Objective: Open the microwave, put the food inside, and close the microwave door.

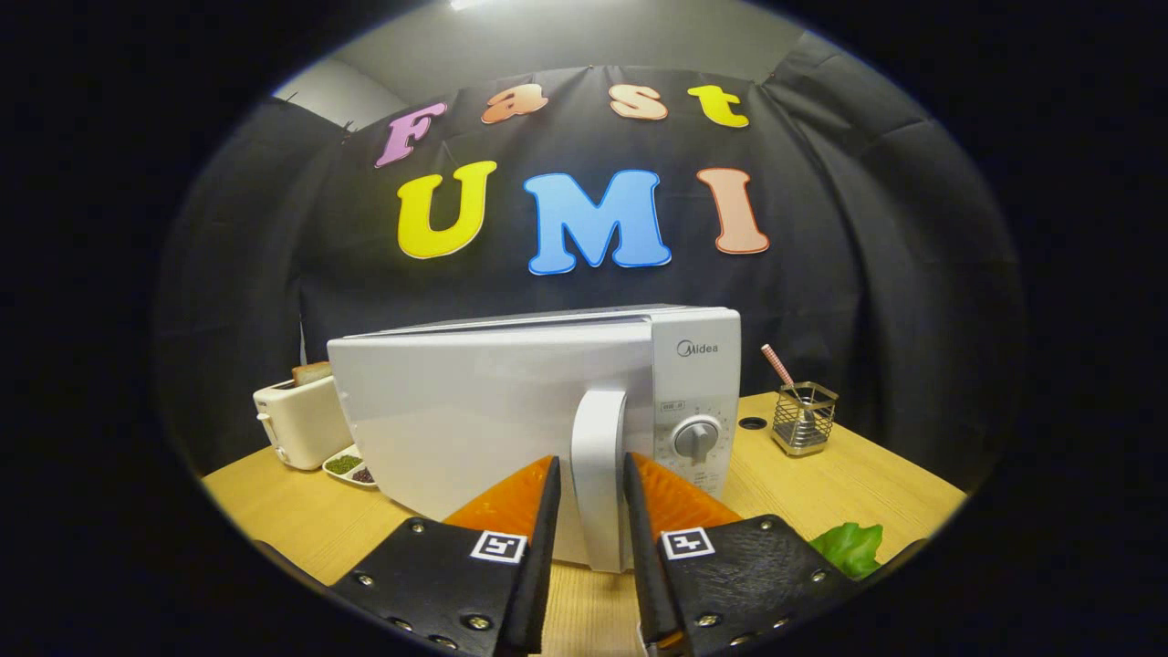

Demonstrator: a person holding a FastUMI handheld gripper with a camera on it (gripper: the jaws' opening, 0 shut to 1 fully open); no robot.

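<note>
Leftmost, a toaster (297, 424) and a small dish (351, 467) sit on the wooden table (274, 516) beside the microwave (511, 411). Its door looks barely ajar, so the opening step seems in hand. The gripper (591, 474) points level and straight at the door handle (598, 474), its orange fingers (511, 497) straddling the handle at a narrow spread; whether both press on it I cannot tell. Next it probably needs a firm pinch and an outward swing. Rightward stands a wire holder (803, 418), with green leafy food (853, 546) near the right finger.
</note>
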